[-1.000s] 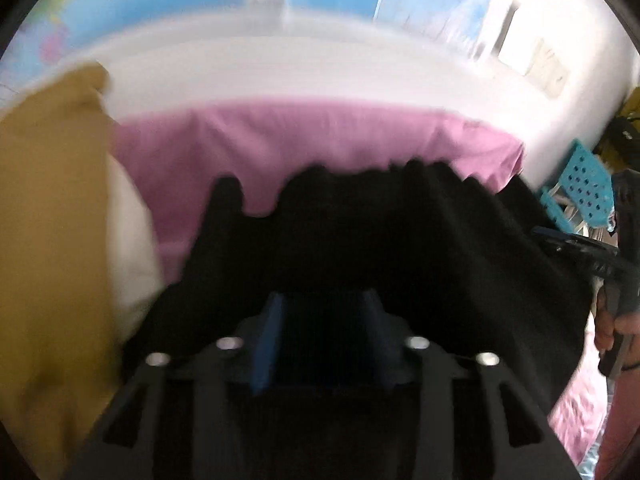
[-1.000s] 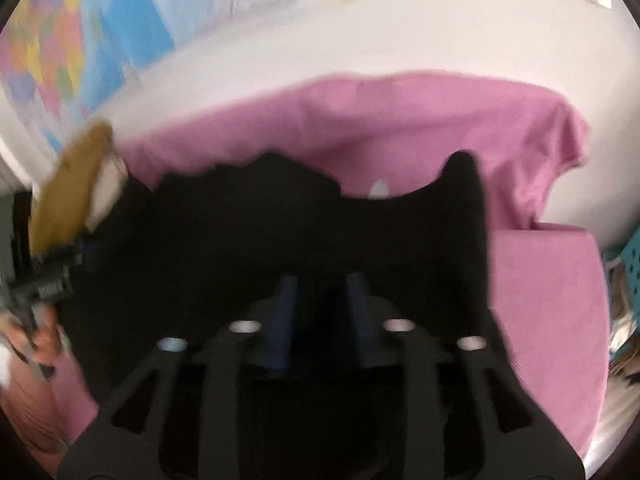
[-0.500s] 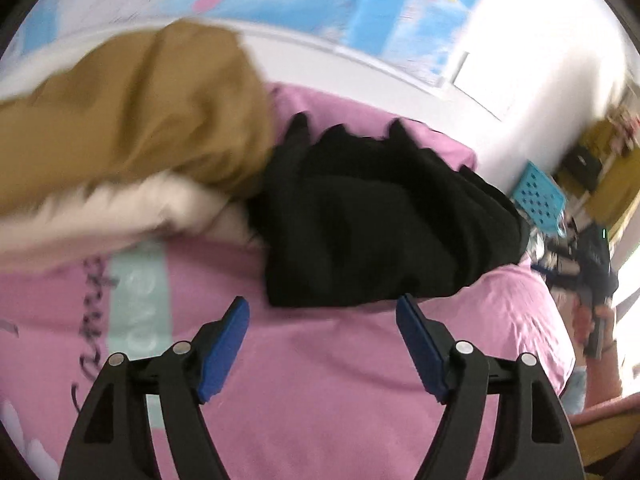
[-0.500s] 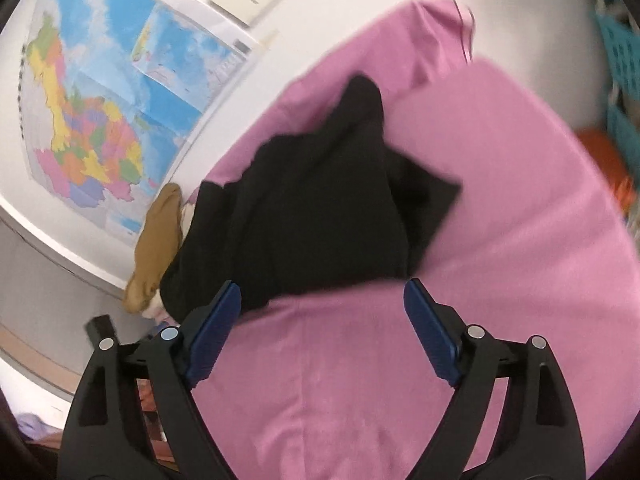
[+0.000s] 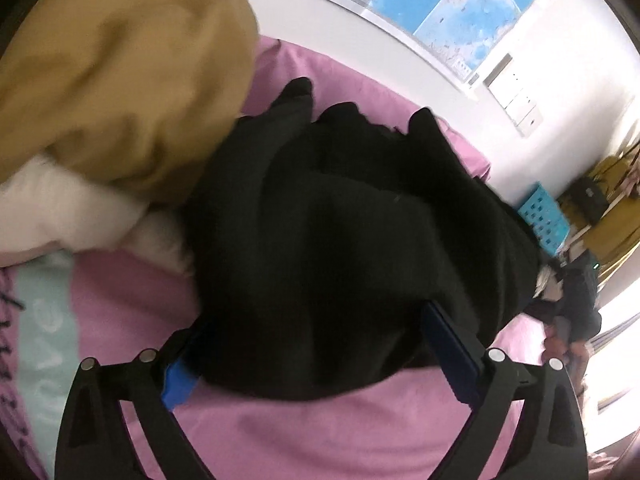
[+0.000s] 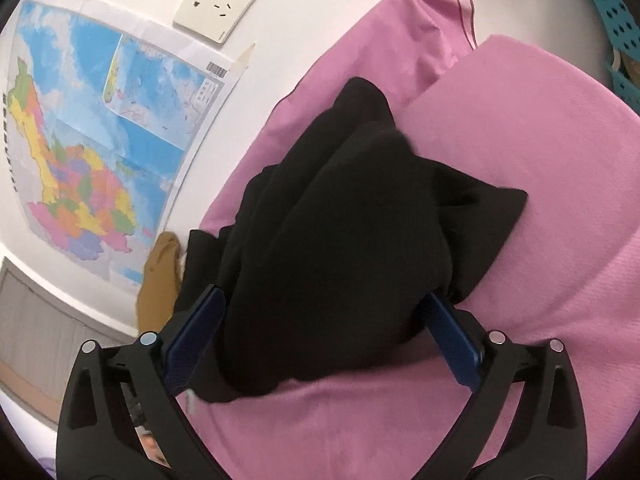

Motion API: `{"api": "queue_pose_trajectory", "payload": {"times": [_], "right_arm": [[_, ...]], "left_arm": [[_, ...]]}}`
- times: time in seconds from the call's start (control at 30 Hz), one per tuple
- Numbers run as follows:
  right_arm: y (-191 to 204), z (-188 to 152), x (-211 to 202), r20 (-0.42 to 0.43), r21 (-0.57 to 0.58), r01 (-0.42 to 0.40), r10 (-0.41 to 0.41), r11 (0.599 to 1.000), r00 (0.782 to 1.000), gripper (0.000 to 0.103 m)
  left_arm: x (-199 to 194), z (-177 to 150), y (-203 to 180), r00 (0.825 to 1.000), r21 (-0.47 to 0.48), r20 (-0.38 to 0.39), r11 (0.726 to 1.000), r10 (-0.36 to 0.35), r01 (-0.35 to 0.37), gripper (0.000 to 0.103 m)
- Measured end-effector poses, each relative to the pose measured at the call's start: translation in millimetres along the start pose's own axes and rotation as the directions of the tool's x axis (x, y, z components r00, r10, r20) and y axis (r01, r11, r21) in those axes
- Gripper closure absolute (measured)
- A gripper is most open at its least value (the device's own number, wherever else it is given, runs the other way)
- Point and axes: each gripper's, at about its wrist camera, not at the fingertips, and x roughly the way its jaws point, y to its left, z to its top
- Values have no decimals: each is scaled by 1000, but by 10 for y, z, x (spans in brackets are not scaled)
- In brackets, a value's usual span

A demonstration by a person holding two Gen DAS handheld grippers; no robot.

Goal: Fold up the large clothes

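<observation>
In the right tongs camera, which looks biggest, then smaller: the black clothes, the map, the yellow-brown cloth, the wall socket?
1. Black clothes, though they lie nearest the camera.
2. Map.
3. Wall socket and yellow-brown cloth look about alike, so no ranking there.

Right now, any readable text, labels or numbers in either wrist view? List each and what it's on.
None can be read for certain.
Pink bed cover, teal band at its left edge: pale letters, too blurred.
Same cover, dark script along that edge: cut off, unreadable.
Wall map: place names too small.
Map's barcode sticker: no digits legible.
Wall socket: no marking visible.
</observation>
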Motion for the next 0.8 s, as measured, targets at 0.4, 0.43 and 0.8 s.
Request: {"api": "queue_pose_trajectory", "payload": {"times": [0.4,0.43,0.8], "right_arm": [[355,226,-482,66,-108,-98,105,989,992,79],[409,226,-604,82,-125,-112,123,986,989,79],[-182,-299,-714,-53,-25,-4,3,1000,999,70]], "left_arm": [[-316,115,-216,999,-58,33,998,-39,41,76],[-415,99,-269,997,-48,45,997,-57,59,77],[-264,-607,-62,984,-118,-108,985,-139,126,62]]}}
